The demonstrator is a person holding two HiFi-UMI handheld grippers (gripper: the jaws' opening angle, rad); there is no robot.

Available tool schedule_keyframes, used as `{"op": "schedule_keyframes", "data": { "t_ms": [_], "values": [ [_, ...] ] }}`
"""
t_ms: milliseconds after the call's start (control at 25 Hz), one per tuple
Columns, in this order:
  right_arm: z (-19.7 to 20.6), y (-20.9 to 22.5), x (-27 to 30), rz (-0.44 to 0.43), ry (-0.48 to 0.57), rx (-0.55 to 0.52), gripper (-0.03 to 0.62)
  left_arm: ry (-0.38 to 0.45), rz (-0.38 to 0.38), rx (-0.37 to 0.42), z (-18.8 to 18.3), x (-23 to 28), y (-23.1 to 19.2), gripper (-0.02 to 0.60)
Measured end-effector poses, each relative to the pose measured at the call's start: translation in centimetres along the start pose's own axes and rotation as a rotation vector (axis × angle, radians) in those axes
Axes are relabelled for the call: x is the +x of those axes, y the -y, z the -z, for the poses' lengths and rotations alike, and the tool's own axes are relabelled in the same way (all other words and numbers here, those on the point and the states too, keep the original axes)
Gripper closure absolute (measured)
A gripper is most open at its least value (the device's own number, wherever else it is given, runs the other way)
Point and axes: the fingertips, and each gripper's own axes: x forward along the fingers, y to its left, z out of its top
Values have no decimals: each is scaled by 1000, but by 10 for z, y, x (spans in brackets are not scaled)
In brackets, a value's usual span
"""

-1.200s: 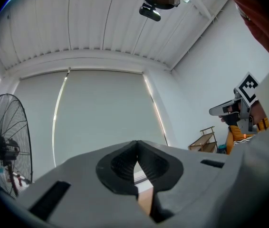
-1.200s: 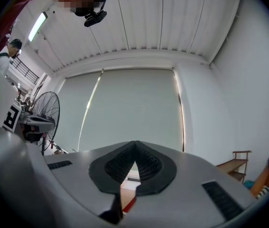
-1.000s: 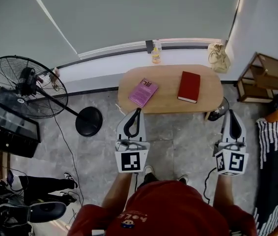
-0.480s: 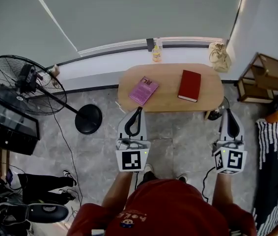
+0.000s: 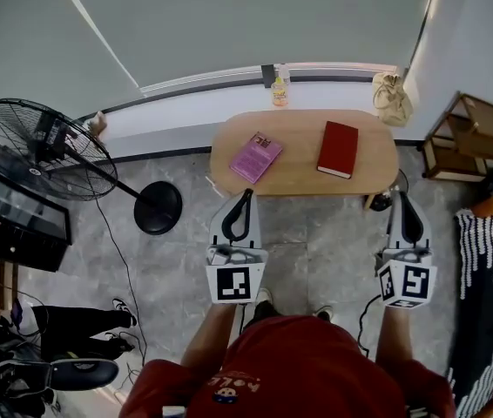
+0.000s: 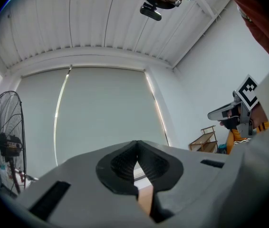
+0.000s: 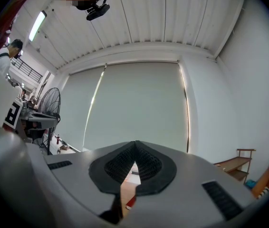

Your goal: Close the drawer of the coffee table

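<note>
1. Head view: the table (image 5: 303, 146) stands ahead by the window wall, with a pink book (image 5: 256, 157) and a red book (image 5: 337, 150) on top. No drawer front shows from above and nothing juts past the near edge, so I cannot tell whether the drawer is out or in. The left gripper (image 5: 246, 195) and right gripper (image 5: 402, 200) are held level before that edge, both empty.
2. Left gripper view: the left gripper's (image 6: 136, 144) jaws are together with the tips meeting and nothing between them. A sliver of tabletop (image 6: 145, 201) shows below the tips.
3. Right gripper view: the right gripper's (image 7: 135, 146) jaws are also together and empty. Tabletop and a red book edge (image 7: 129, 202) show in the lower gap.
4. Judgement: this fits a drawer out on a hidden side, or one already pushed home. Either way, keep the jaws shut, the grippers level and clear of the books, and get a lower look at the drawer front.
5. Versus the earlier frames: only the head camera has drifted, so the table sits a touch higher and further right. The grippers have barely shifted, and the books are in the same place.
</note>
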Motion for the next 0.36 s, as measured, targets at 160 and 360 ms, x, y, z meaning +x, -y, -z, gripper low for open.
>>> {"op": "schedule_keyframes", "data": {
  "t_ms": [160,360],
  "values": [
    [1,1,2,-3,-3,1,595,-8,5,6,1,2,2,574],
    [-1,2,0,-13,0,0,595,0,6,-9,-2,2,6,574]
  ]
}}
